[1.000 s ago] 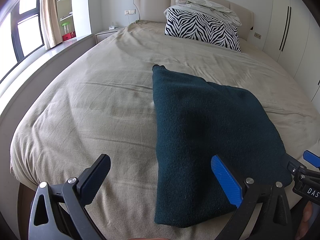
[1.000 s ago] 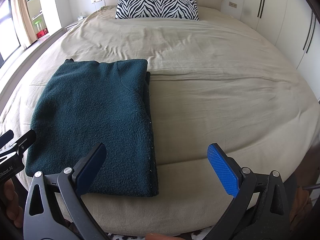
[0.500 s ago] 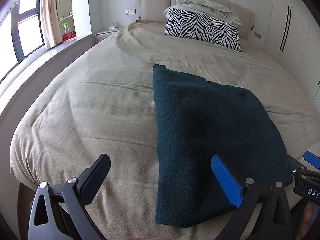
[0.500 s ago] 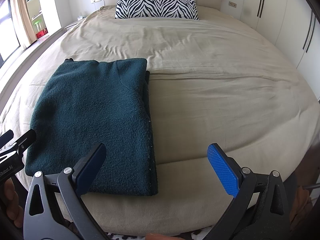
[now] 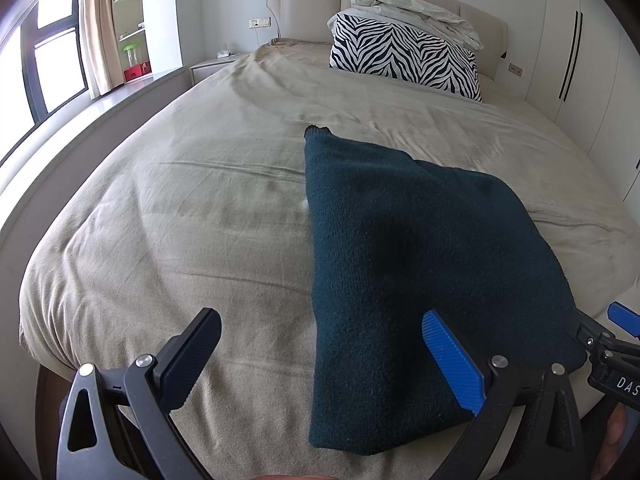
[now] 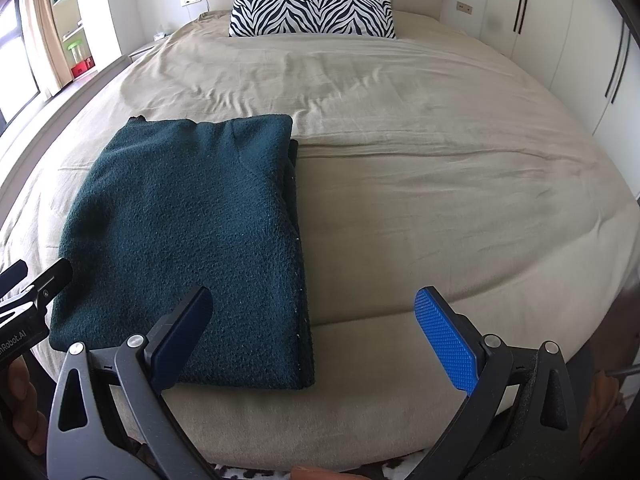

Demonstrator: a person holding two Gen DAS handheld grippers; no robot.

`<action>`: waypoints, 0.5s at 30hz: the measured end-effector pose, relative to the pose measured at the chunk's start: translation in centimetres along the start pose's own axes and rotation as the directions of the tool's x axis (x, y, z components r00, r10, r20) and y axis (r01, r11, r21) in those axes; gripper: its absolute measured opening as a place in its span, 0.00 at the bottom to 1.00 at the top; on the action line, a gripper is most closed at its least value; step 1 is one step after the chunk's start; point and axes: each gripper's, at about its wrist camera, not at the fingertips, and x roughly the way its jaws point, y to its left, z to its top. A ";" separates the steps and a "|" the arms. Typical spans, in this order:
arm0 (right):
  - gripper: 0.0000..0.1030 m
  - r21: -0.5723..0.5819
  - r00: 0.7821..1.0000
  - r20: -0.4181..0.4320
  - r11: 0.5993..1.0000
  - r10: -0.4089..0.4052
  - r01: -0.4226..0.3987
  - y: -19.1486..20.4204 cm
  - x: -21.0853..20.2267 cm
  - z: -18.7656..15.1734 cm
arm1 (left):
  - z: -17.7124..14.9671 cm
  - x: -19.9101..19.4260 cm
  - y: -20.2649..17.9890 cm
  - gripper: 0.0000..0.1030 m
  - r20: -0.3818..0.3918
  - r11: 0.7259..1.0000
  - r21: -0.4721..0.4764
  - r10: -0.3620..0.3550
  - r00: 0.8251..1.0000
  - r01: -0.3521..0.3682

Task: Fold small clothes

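Note:
A dark teal knit garment (image 5: pixel 404 264) lies folded flat into a rectangle on the beige bed, near the foot edge. It also shows in the right wrist view (image 6: pixel 192 232), with stacked layers along its right edge. My left gripper (image 5: pixel 320 360) is open and empty, held over the garment's near left edge. My right gripper (image 6: pixel 316 340) is open and empty, held over the garment's near right corner. Each gripper's tip shows at the edge of the other's view.
The beige bed cover (image 6: pixel 420 168) spreads wide around the garment. A zebra-print pillow (image 5: pixel 404 56) and a crumpled white sheet (image 5: pixel 416 12) lie at the headboard. A window ledge (image 5: pixel 120 92) runs along the left; white wardrobes (image 6: pixel 580 40) stand on the right.
Almost nothing has moved. Both grippers stay open in the same place and the garment lies as before.

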 end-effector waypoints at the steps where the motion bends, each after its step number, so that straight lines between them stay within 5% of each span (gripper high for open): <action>1: 1.00 0.000 1.000 0.000 1.000 0.000 0.000 0.0 0.0 0.0 | 0.0 0.0 0.0 1.00 0.000 1.000 0.000 0.000 1.000 0.000; 15: 1.00 0.004 1.000 -0.003 1.000 0.000 0.000 -0.2 0.1 -0.3 | -0.2 0.1 0.0 1.00 -0.001 1.000 0.001 -0.001 1.000 0.001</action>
